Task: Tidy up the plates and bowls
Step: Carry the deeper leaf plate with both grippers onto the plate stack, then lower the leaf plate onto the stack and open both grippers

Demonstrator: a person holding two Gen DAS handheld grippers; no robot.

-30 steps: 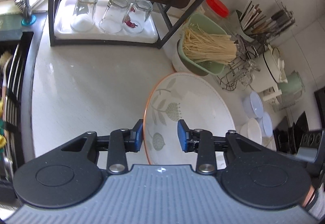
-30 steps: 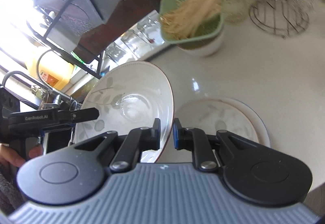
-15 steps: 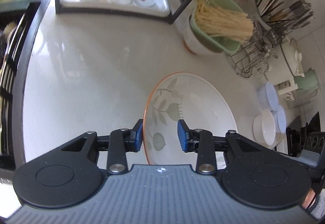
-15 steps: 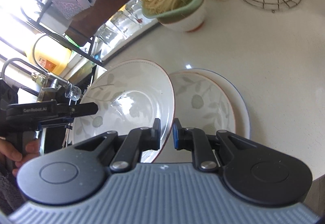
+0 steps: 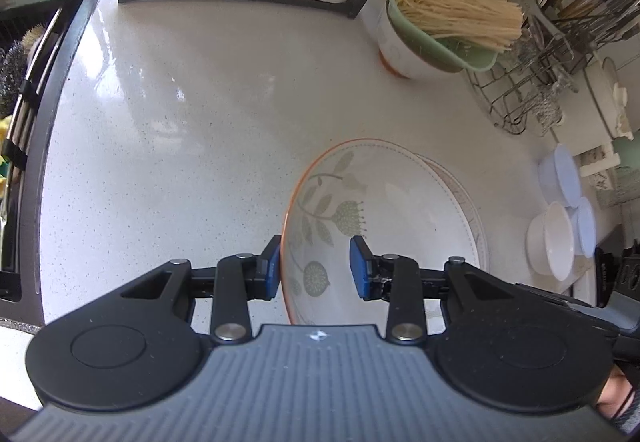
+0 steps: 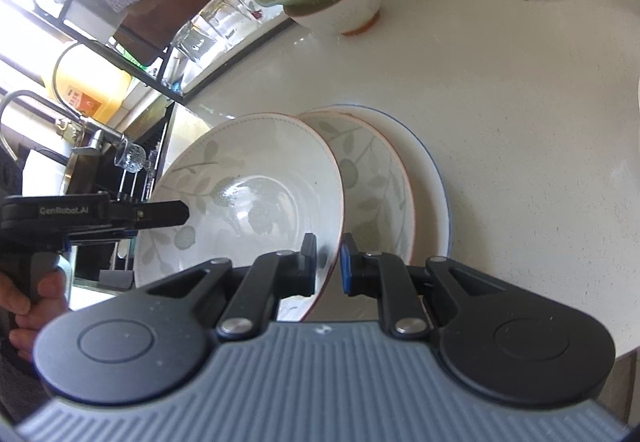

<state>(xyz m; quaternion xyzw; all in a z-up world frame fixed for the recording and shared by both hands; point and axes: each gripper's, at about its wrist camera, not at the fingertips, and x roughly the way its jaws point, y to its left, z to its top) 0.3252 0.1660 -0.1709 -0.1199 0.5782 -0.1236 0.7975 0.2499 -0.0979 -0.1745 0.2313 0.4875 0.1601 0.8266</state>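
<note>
From your left wrist, the left gripper (image 5: 315, 268) clasps the near rim of the leaf-patterned bowl (image 5: 384, 226), held over the counter (image 5: 200, 113) above a plate (image 5: 474, 209).

From your right wrist, the right gripper (image 6: 328, 266) pinches the bowl's opposite rim, tilted over a second patterned dish (image 6: 372, 177) nested on the blue-rimmed plate (image 6: 434, 185).

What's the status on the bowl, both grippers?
Right gripper shut on the floral bowl rim. Left gripper astride the opposite rim; its grip unclear. Bowl tilted above the stacked plates. Nothing in the way.
</note>
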